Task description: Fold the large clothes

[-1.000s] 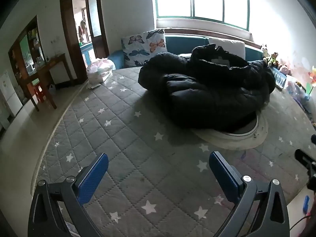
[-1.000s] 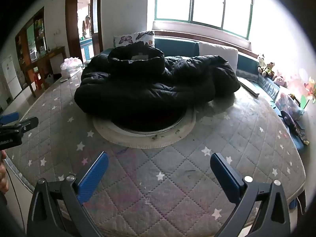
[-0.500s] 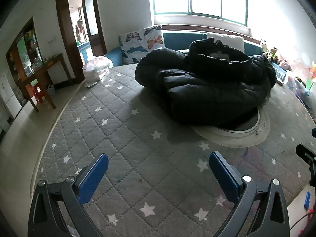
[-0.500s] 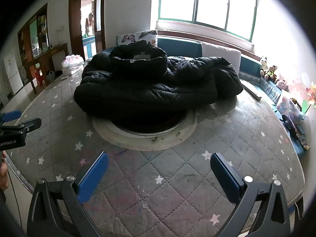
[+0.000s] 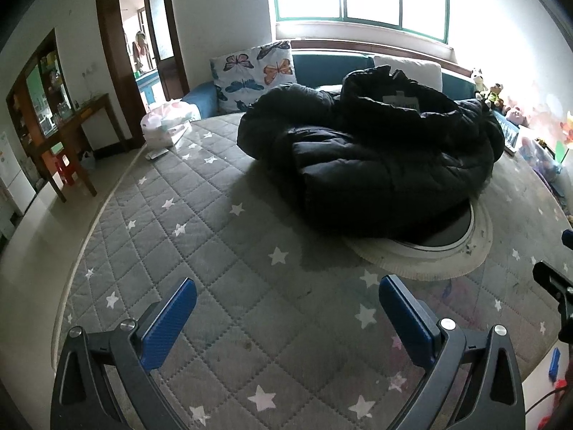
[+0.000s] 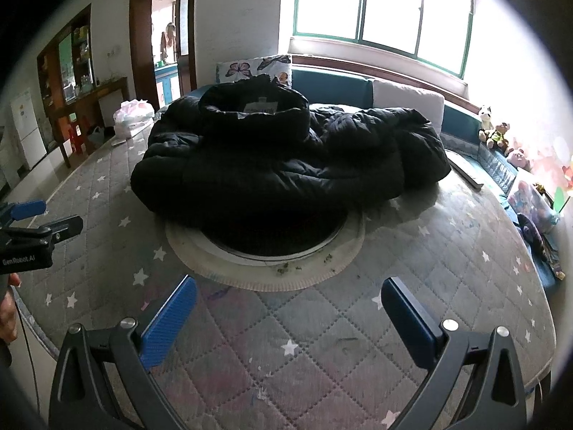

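So there's one big black puffer jacket (image 6: pixel 286 165) and it's sitting in a loose heap in the middle of a round quilted worktop (image 6: pixel 322 351), right over the pale ring (image 6: pixel 268 272) at the centre. The collar with its label is standing up on top and the sleeves are bunched in, so nothing's folded yet as far as I can judge. My guess is it's dumped mid-table so both sides can be reached.

Two grippers, both hanging back over the near edge, well apart from the jacket. Left gripper (image 5: pixel 286 319) has its fingers spread wide and empty, right gripper (image 6: pixel 288 317) same deal, wide and empty. They sit side by side, probably lined up to take a side each.

Behind: one butterfly cushion (image 5: pixel 256 68), one plain white one (image 6: pixel 408 100), and a few plush toys (image 6: pixel 496 132) by the window.
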Available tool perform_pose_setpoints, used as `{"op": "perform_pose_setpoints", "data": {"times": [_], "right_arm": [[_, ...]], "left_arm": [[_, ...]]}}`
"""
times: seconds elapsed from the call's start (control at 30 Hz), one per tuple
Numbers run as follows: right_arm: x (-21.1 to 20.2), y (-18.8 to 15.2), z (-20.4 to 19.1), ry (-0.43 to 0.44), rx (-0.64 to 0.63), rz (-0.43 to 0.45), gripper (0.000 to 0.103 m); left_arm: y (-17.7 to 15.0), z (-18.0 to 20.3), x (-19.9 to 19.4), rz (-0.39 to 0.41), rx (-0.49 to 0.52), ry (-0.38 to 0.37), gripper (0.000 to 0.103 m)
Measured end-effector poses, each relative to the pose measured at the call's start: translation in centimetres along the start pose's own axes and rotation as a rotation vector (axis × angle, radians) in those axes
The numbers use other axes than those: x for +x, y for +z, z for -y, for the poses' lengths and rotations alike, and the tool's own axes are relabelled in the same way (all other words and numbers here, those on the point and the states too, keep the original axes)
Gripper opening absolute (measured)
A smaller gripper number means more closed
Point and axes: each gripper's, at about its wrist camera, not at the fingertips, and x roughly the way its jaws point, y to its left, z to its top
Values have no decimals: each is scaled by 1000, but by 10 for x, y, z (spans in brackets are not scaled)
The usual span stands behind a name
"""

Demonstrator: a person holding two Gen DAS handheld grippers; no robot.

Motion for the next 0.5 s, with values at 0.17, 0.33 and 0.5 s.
{"op": "perform_pose_setpoints", "data": {"times": [0.17, 0.33, 0.5], "right_arm": [[2, 7, -1, 1, -18, 6, 103], [5, 15, -2, 0, -41, 13, 103], [11, 30, 3, 5, -49, 17, 103]], "left_arm": [[7, 1, 3, 3, 12, 5, 103], [19, 0, 5, 5, 12, 5, 103], [38, -6, 10, 6, 11, 15, 103]]}}
